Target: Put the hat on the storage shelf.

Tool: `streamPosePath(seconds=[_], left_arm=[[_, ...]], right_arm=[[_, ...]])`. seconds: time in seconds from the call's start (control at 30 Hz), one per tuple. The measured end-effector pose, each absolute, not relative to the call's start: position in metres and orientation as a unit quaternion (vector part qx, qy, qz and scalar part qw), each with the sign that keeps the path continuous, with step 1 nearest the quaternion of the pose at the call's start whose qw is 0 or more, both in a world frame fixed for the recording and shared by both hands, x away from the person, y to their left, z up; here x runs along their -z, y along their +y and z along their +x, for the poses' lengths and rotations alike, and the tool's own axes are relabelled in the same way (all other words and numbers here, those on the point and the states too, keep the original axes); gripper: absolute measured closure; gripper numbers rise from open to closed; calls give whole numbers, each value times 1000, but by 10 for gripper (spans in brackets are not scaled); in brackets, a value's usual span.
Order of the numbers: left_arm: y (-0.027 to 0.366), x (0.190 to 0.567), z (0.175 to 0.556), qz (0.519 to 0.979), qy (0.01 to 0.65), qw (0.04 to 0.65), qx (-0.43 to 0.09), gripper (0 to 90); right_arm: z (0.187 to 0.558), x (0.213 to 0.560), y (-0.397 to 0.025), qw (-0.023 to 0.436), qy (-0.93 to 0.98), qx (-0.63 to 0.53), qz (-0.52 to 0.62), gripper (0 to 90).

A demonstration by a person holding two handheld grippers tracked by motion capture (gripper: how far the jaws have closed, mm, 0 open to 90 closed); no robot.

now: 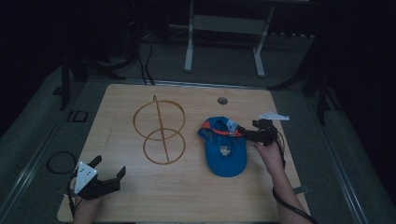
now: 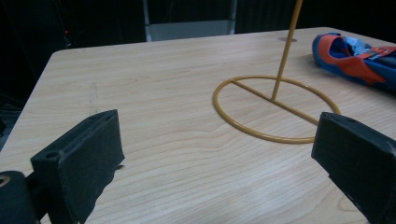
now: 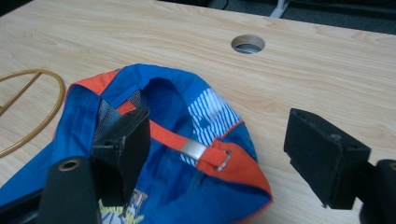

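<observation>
Cap (image 1: 224, 147): blue-orange fabric, flat on table (image 1: 140, 196) right of wire stand (image 1: 159, 131). Soft, light, likely floppy. Right gripper (image 1: 246, 132) jaws apart astride rear strap (image 3: 187, 144); best hold there. Left gripper (image 1: 110, 169) jaws apart, idle.

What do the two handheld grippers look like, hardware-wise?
Both are black. The left gripper has two blocky matte fingers and a grey three-cornered plate with small holes on top. The right gripper has the same plate, and a dark cable trails back along the forearm. Its fingers are square-ended blocks, with a round brass-rimmed hole behind one.
</observation>
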State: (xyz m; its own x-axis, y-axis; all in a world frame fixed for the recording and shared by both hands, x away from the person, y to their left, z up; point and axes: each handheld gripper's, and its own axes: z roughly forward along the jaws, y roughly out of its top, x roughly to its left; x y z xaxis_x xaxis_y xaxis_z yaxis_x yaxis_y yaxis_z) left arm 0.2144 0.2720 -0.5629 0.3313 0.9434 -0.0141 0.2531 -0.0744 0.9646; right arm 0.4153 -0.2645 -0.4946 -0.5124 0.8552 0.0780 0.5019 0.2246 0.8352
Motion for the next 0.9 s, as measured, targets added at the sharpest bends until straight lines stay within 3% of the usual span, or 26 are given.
streamPosePath(seconds=[0.9], left_arm=[[271, 567, 218, 672, 453, 490, -321, 24]], right_arm=[[480, 538, -216, 189, 793, -346, 463, 271]])
